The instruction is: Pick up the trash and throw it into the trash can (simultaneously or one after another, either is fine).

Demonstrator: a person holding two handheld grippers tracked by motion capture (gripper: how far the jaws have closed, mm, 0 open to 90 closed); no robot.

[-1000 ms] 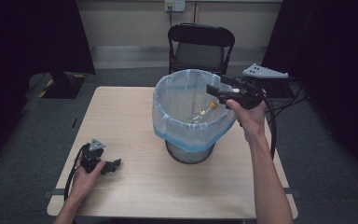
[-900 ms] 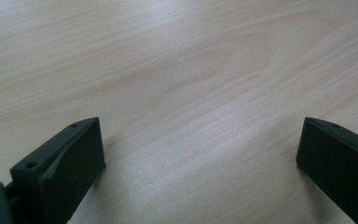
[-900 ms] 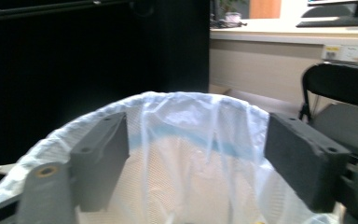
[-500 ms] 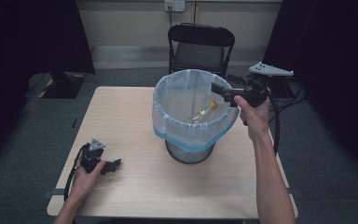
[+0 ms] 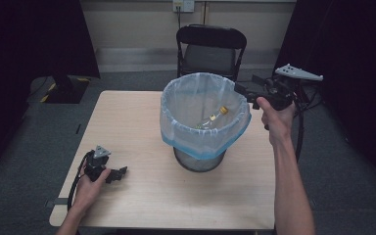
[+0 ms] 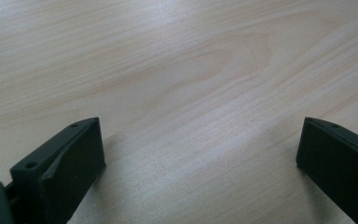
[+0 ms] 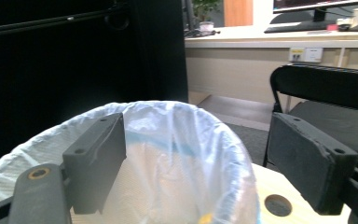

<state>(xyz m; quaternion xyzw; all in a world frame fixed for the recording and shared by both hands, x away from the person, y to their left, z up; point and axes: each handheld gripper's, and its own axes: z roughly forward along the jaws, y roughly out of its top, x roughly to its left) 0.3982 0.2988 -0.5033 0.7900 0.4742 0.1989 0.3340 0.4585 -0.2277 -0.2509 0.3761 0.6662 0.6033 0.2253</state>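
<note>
- A wire bin [image 5: 199,161] stands near the middle of the table [image 5: 142,127], lined with a pale blue bag [image 5: 203,142] whose top is folded out over the rim.
- A clear bottle [image 5: 212,117] with a yellow cap lies tilted inside the bag, cap pointing toward the far right of the bin. Nothing else can be made out in the bin.
- In the right gripper view the bag's [image 7: 177,154] open mouth sits just below and ahead of the jaws, and a speck of yellow shows at the bottom edge.
- The right hand-held gripper [image 5: 247,90] is held in the air at the bin's far-right rim, pointing across the opening. Its jaws stand wide apart with nothing between them.
- The right hand [image 5: 274,117] grips it from below, forearm running up from the bottom of the high view.
- The left hand-held gripper [image 5: 120,172] rests on the near-left part of the table, well apart from the bin, with the left hand [image 5: 89,186] on it.
- In the left gripper view its jaws are spread wide and empty, with bare wood grain [image 6: 191,84] between them.
- A black folding chair [image 5: 210,51] stands behind the table's far edge.
</note>
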